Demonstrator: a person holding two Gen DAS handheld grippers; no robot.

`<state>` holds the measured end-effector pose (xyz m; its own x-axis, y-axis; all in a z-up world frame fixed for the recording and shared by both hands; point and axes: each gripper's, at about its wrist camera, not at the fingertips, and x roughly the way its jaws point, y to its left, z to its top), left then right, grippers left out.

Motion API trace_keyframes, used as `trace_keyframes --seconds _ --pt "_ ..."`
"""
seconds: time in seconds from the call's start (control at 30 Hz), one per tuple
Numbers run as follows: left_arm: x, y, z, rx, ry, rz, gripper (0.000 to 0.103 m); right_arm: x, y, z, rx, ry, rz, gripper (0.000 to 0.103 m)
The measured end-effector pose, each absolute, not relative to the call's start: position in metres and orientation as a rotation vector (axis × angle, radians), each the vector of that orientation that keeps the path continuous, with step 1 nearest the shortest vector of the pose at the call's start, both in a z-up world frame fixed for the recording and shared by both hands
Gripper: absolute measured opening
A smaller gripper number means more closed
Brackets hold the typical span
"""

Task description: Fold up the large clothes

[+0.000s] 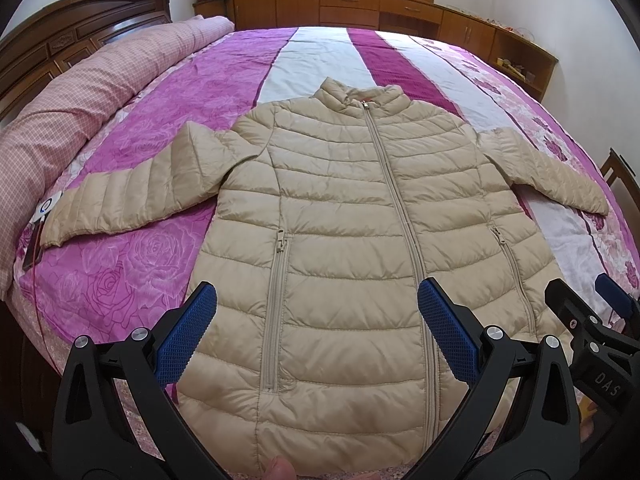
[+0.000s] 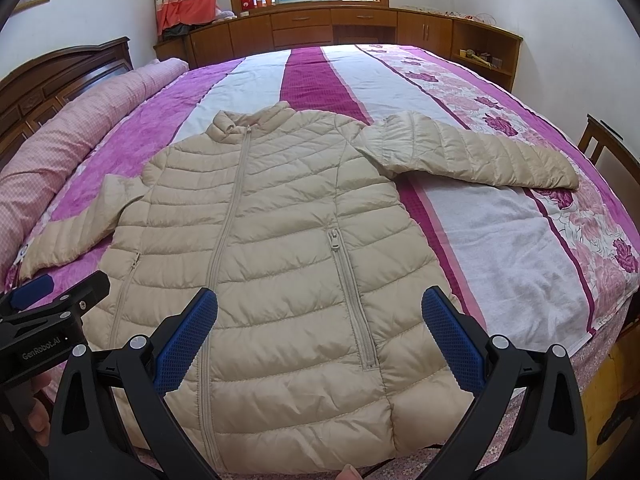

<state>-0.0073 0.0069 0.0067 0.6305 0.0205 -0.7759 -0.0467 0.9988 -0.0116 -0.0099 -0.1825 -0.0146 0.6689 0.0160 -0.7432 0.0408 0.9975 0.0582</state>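
A beige quilted puffer jacket (image 1: 340, 216) (image 2: 272, 264) lies flat and zipped on the bed, collar toward the far side, both sleeves spread outward. My left gripper (image 1: 316, 316) hovers open above the hem, its blue pads (image 1: 188, 328) straddling the left pocket and the zip. My right gripper (image 2: 320, 320) is open too, above the hem around the right pocket. In the left wrist view the right gripper (image 1: 584, 312) shows at the right edge. The left gripper (image 2: 48, 292) appears at the left edge of the right wrist view. Nothing is held.
The bed has a purple and white floral cover (image 1: 132, 264) (image 2: 500, 248). A rolled pink checked quilt (image 1: 68, 120) lies along the dark headboard (image 1: 80, 36). Wooden cabinets (image 2: 320, 28) run under the window. A wooden chair (image 2: 604, 148) stands at the bed's right side.
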Motion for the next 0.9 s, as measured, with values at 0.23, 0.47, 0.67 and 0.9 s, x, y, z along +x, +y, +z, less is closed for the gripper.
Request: trace_keyframes --seconds 0.23,0.47,0.67,0.9 --pt "-0.007 0.006 0.006 -0.033 0.888 0.039 0.100 -0.010 -0.182 -0.015 0.071 0.838 -0.013 0.098" --pt "-0.007 0.006 0.006 -0.032 0.888 0.038 0.100 -0.010 -0.182 -0.015 0.076 0.839 -0.009 0.098" --pt "-0.006 0.005 0.003 -0.021 0.898 0.045 0.100 -0.009 -0.186 -0.011 0.094 0.844 0.013 0.098" --pt "0.004 0.006 0.011 -0.001 0.889 0.040 0.100 0.001 -0.214 0.015 0.146 0.817 0.023 0.098"
